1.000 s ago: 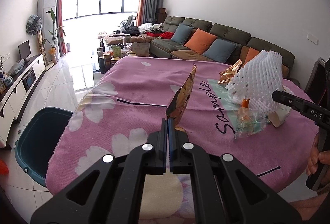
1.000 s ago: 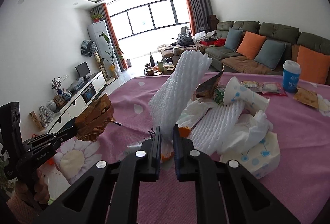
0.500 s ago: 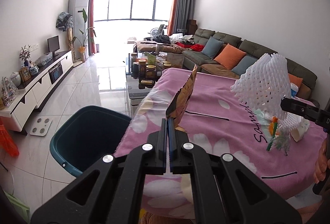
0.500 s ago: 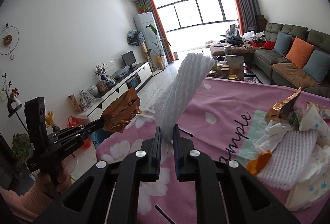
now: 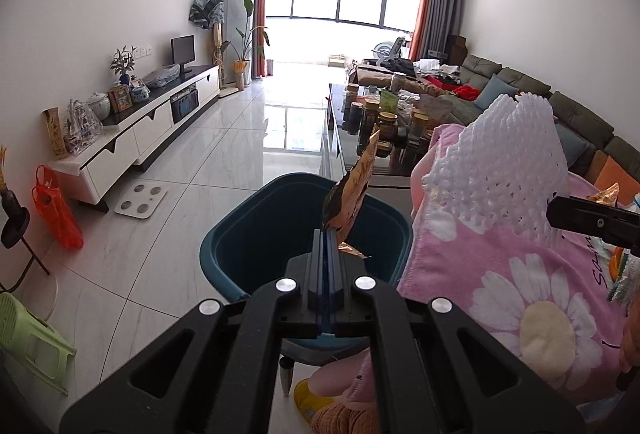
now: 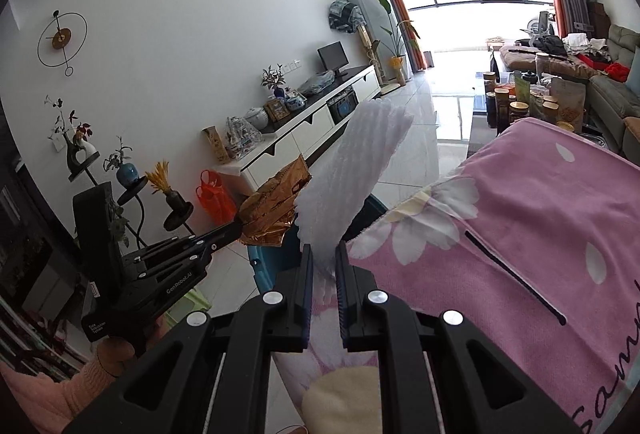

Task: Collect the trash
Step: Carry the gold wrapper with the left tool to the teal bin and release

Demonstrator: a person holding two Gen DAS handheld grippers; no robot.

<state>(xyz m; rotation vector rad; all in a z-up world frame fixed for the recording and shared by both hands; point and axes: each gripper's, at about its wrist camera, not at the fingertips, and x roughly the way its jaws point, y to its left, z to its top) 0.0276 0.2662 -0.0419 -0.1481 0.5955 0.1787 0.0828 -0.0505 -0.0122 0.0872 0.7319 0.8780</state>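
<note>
While we hold our left hand-held gripper [image 5: 327, 234] squeezed tight on the crinkly gold and brown snack wrapper [image 5: 352, 194], the wrapper stands up tall from the tips, long way up and down. Right under it and a bit ahead sits the round dark teal plastic bin [image 5: 240, 234] on the shiny tile floor, with its mouth wide open to us. So this hand is the nearer one to the bin, and we think a drop from here would fall inside.

Our right hand-held gripper [image 6: 323, 254] is almost shut, pinching the bottom of the white foam fruit net [image 6: 352, 178]. The net also points up, leaning a little to the right. It is still over the edge of the surface with the pink flower cloth [image 6: 540, 202], and the bin is just past that edge, to its left. From the right camera we see the two pieces of trash side by side, close or maybe touching.

A second ago both hand-held grippers were over the middle of the pink cloth, next to the pile of trash, and the bin was far off to the left. Now both have swung over to the bin, and the grips look the same.
</note>
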